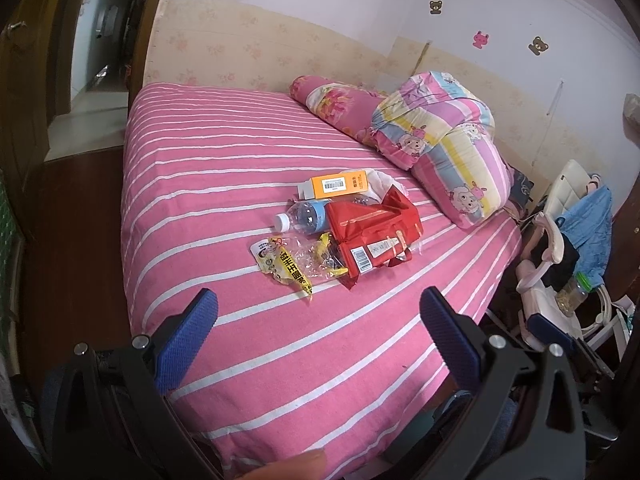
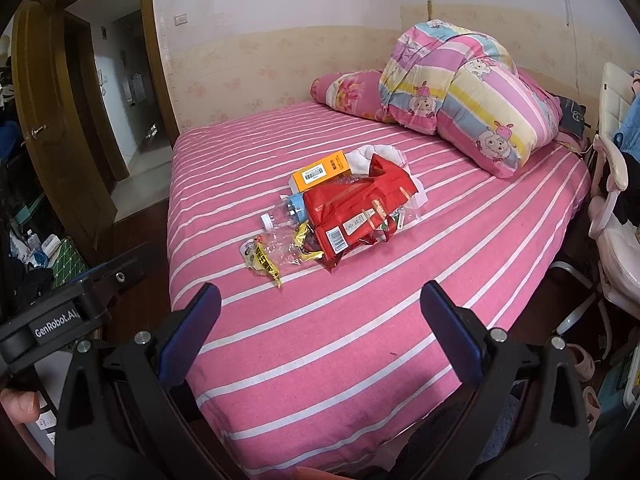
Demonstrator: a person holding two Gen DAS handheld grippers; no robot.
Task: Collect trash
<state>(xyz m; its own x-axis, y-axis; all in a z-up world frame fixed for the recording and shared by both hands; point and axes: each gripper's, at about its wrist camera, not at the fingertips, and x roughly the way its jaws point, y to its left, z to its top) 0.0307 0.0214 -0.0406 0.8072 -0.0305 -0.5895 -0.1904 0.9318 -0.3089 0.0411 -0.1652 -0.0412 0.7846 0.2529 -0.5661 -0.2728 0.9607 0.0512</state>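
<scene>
While both tools hang over the near edge, a bed (image 1: 208, 168) with a pink sheet striped in white fills most of each view. At its far side, against the wall, lies a folded quilt (image 1: 448, 136) in pastel stripes with cartoon sheep, and a pink floral pillow (image 1: 332, 100) pokes out beside it. To the right of the bed stands a white chair (image 2: 616, 184) draped with blue cloth.

Near the middle of the sheet the trash sits in one loose heap. Biggest is a red bag (image 1: 372, 232), crumpled and lying on its side, a barcode label facing up. Touching its far edge is an orange box (image 1: 340, 185), also barcoded, with white tissue (image 2: 366, 156) bunched behind it. A clear bottle (image 1: 306, 216) with a blue label and white cap lies flat, partly under the bag, its cap pointing to the left. Nearest the tools is a clear and yellow wrapper (image 1: 286, 264), printed with black characters, touching both bottle and bag.

The left tool (image 1: 318, 306) is spread wide, its blue pads holding nothing, well short of the heap. The right tool (image 2: 320, 302) is likewise wide and empty, aimed at the same heap. In the right wrist view the left tool's black body shows at the lower left, and a fingertip (image 2: 20, 404) shows below it.
</scene>
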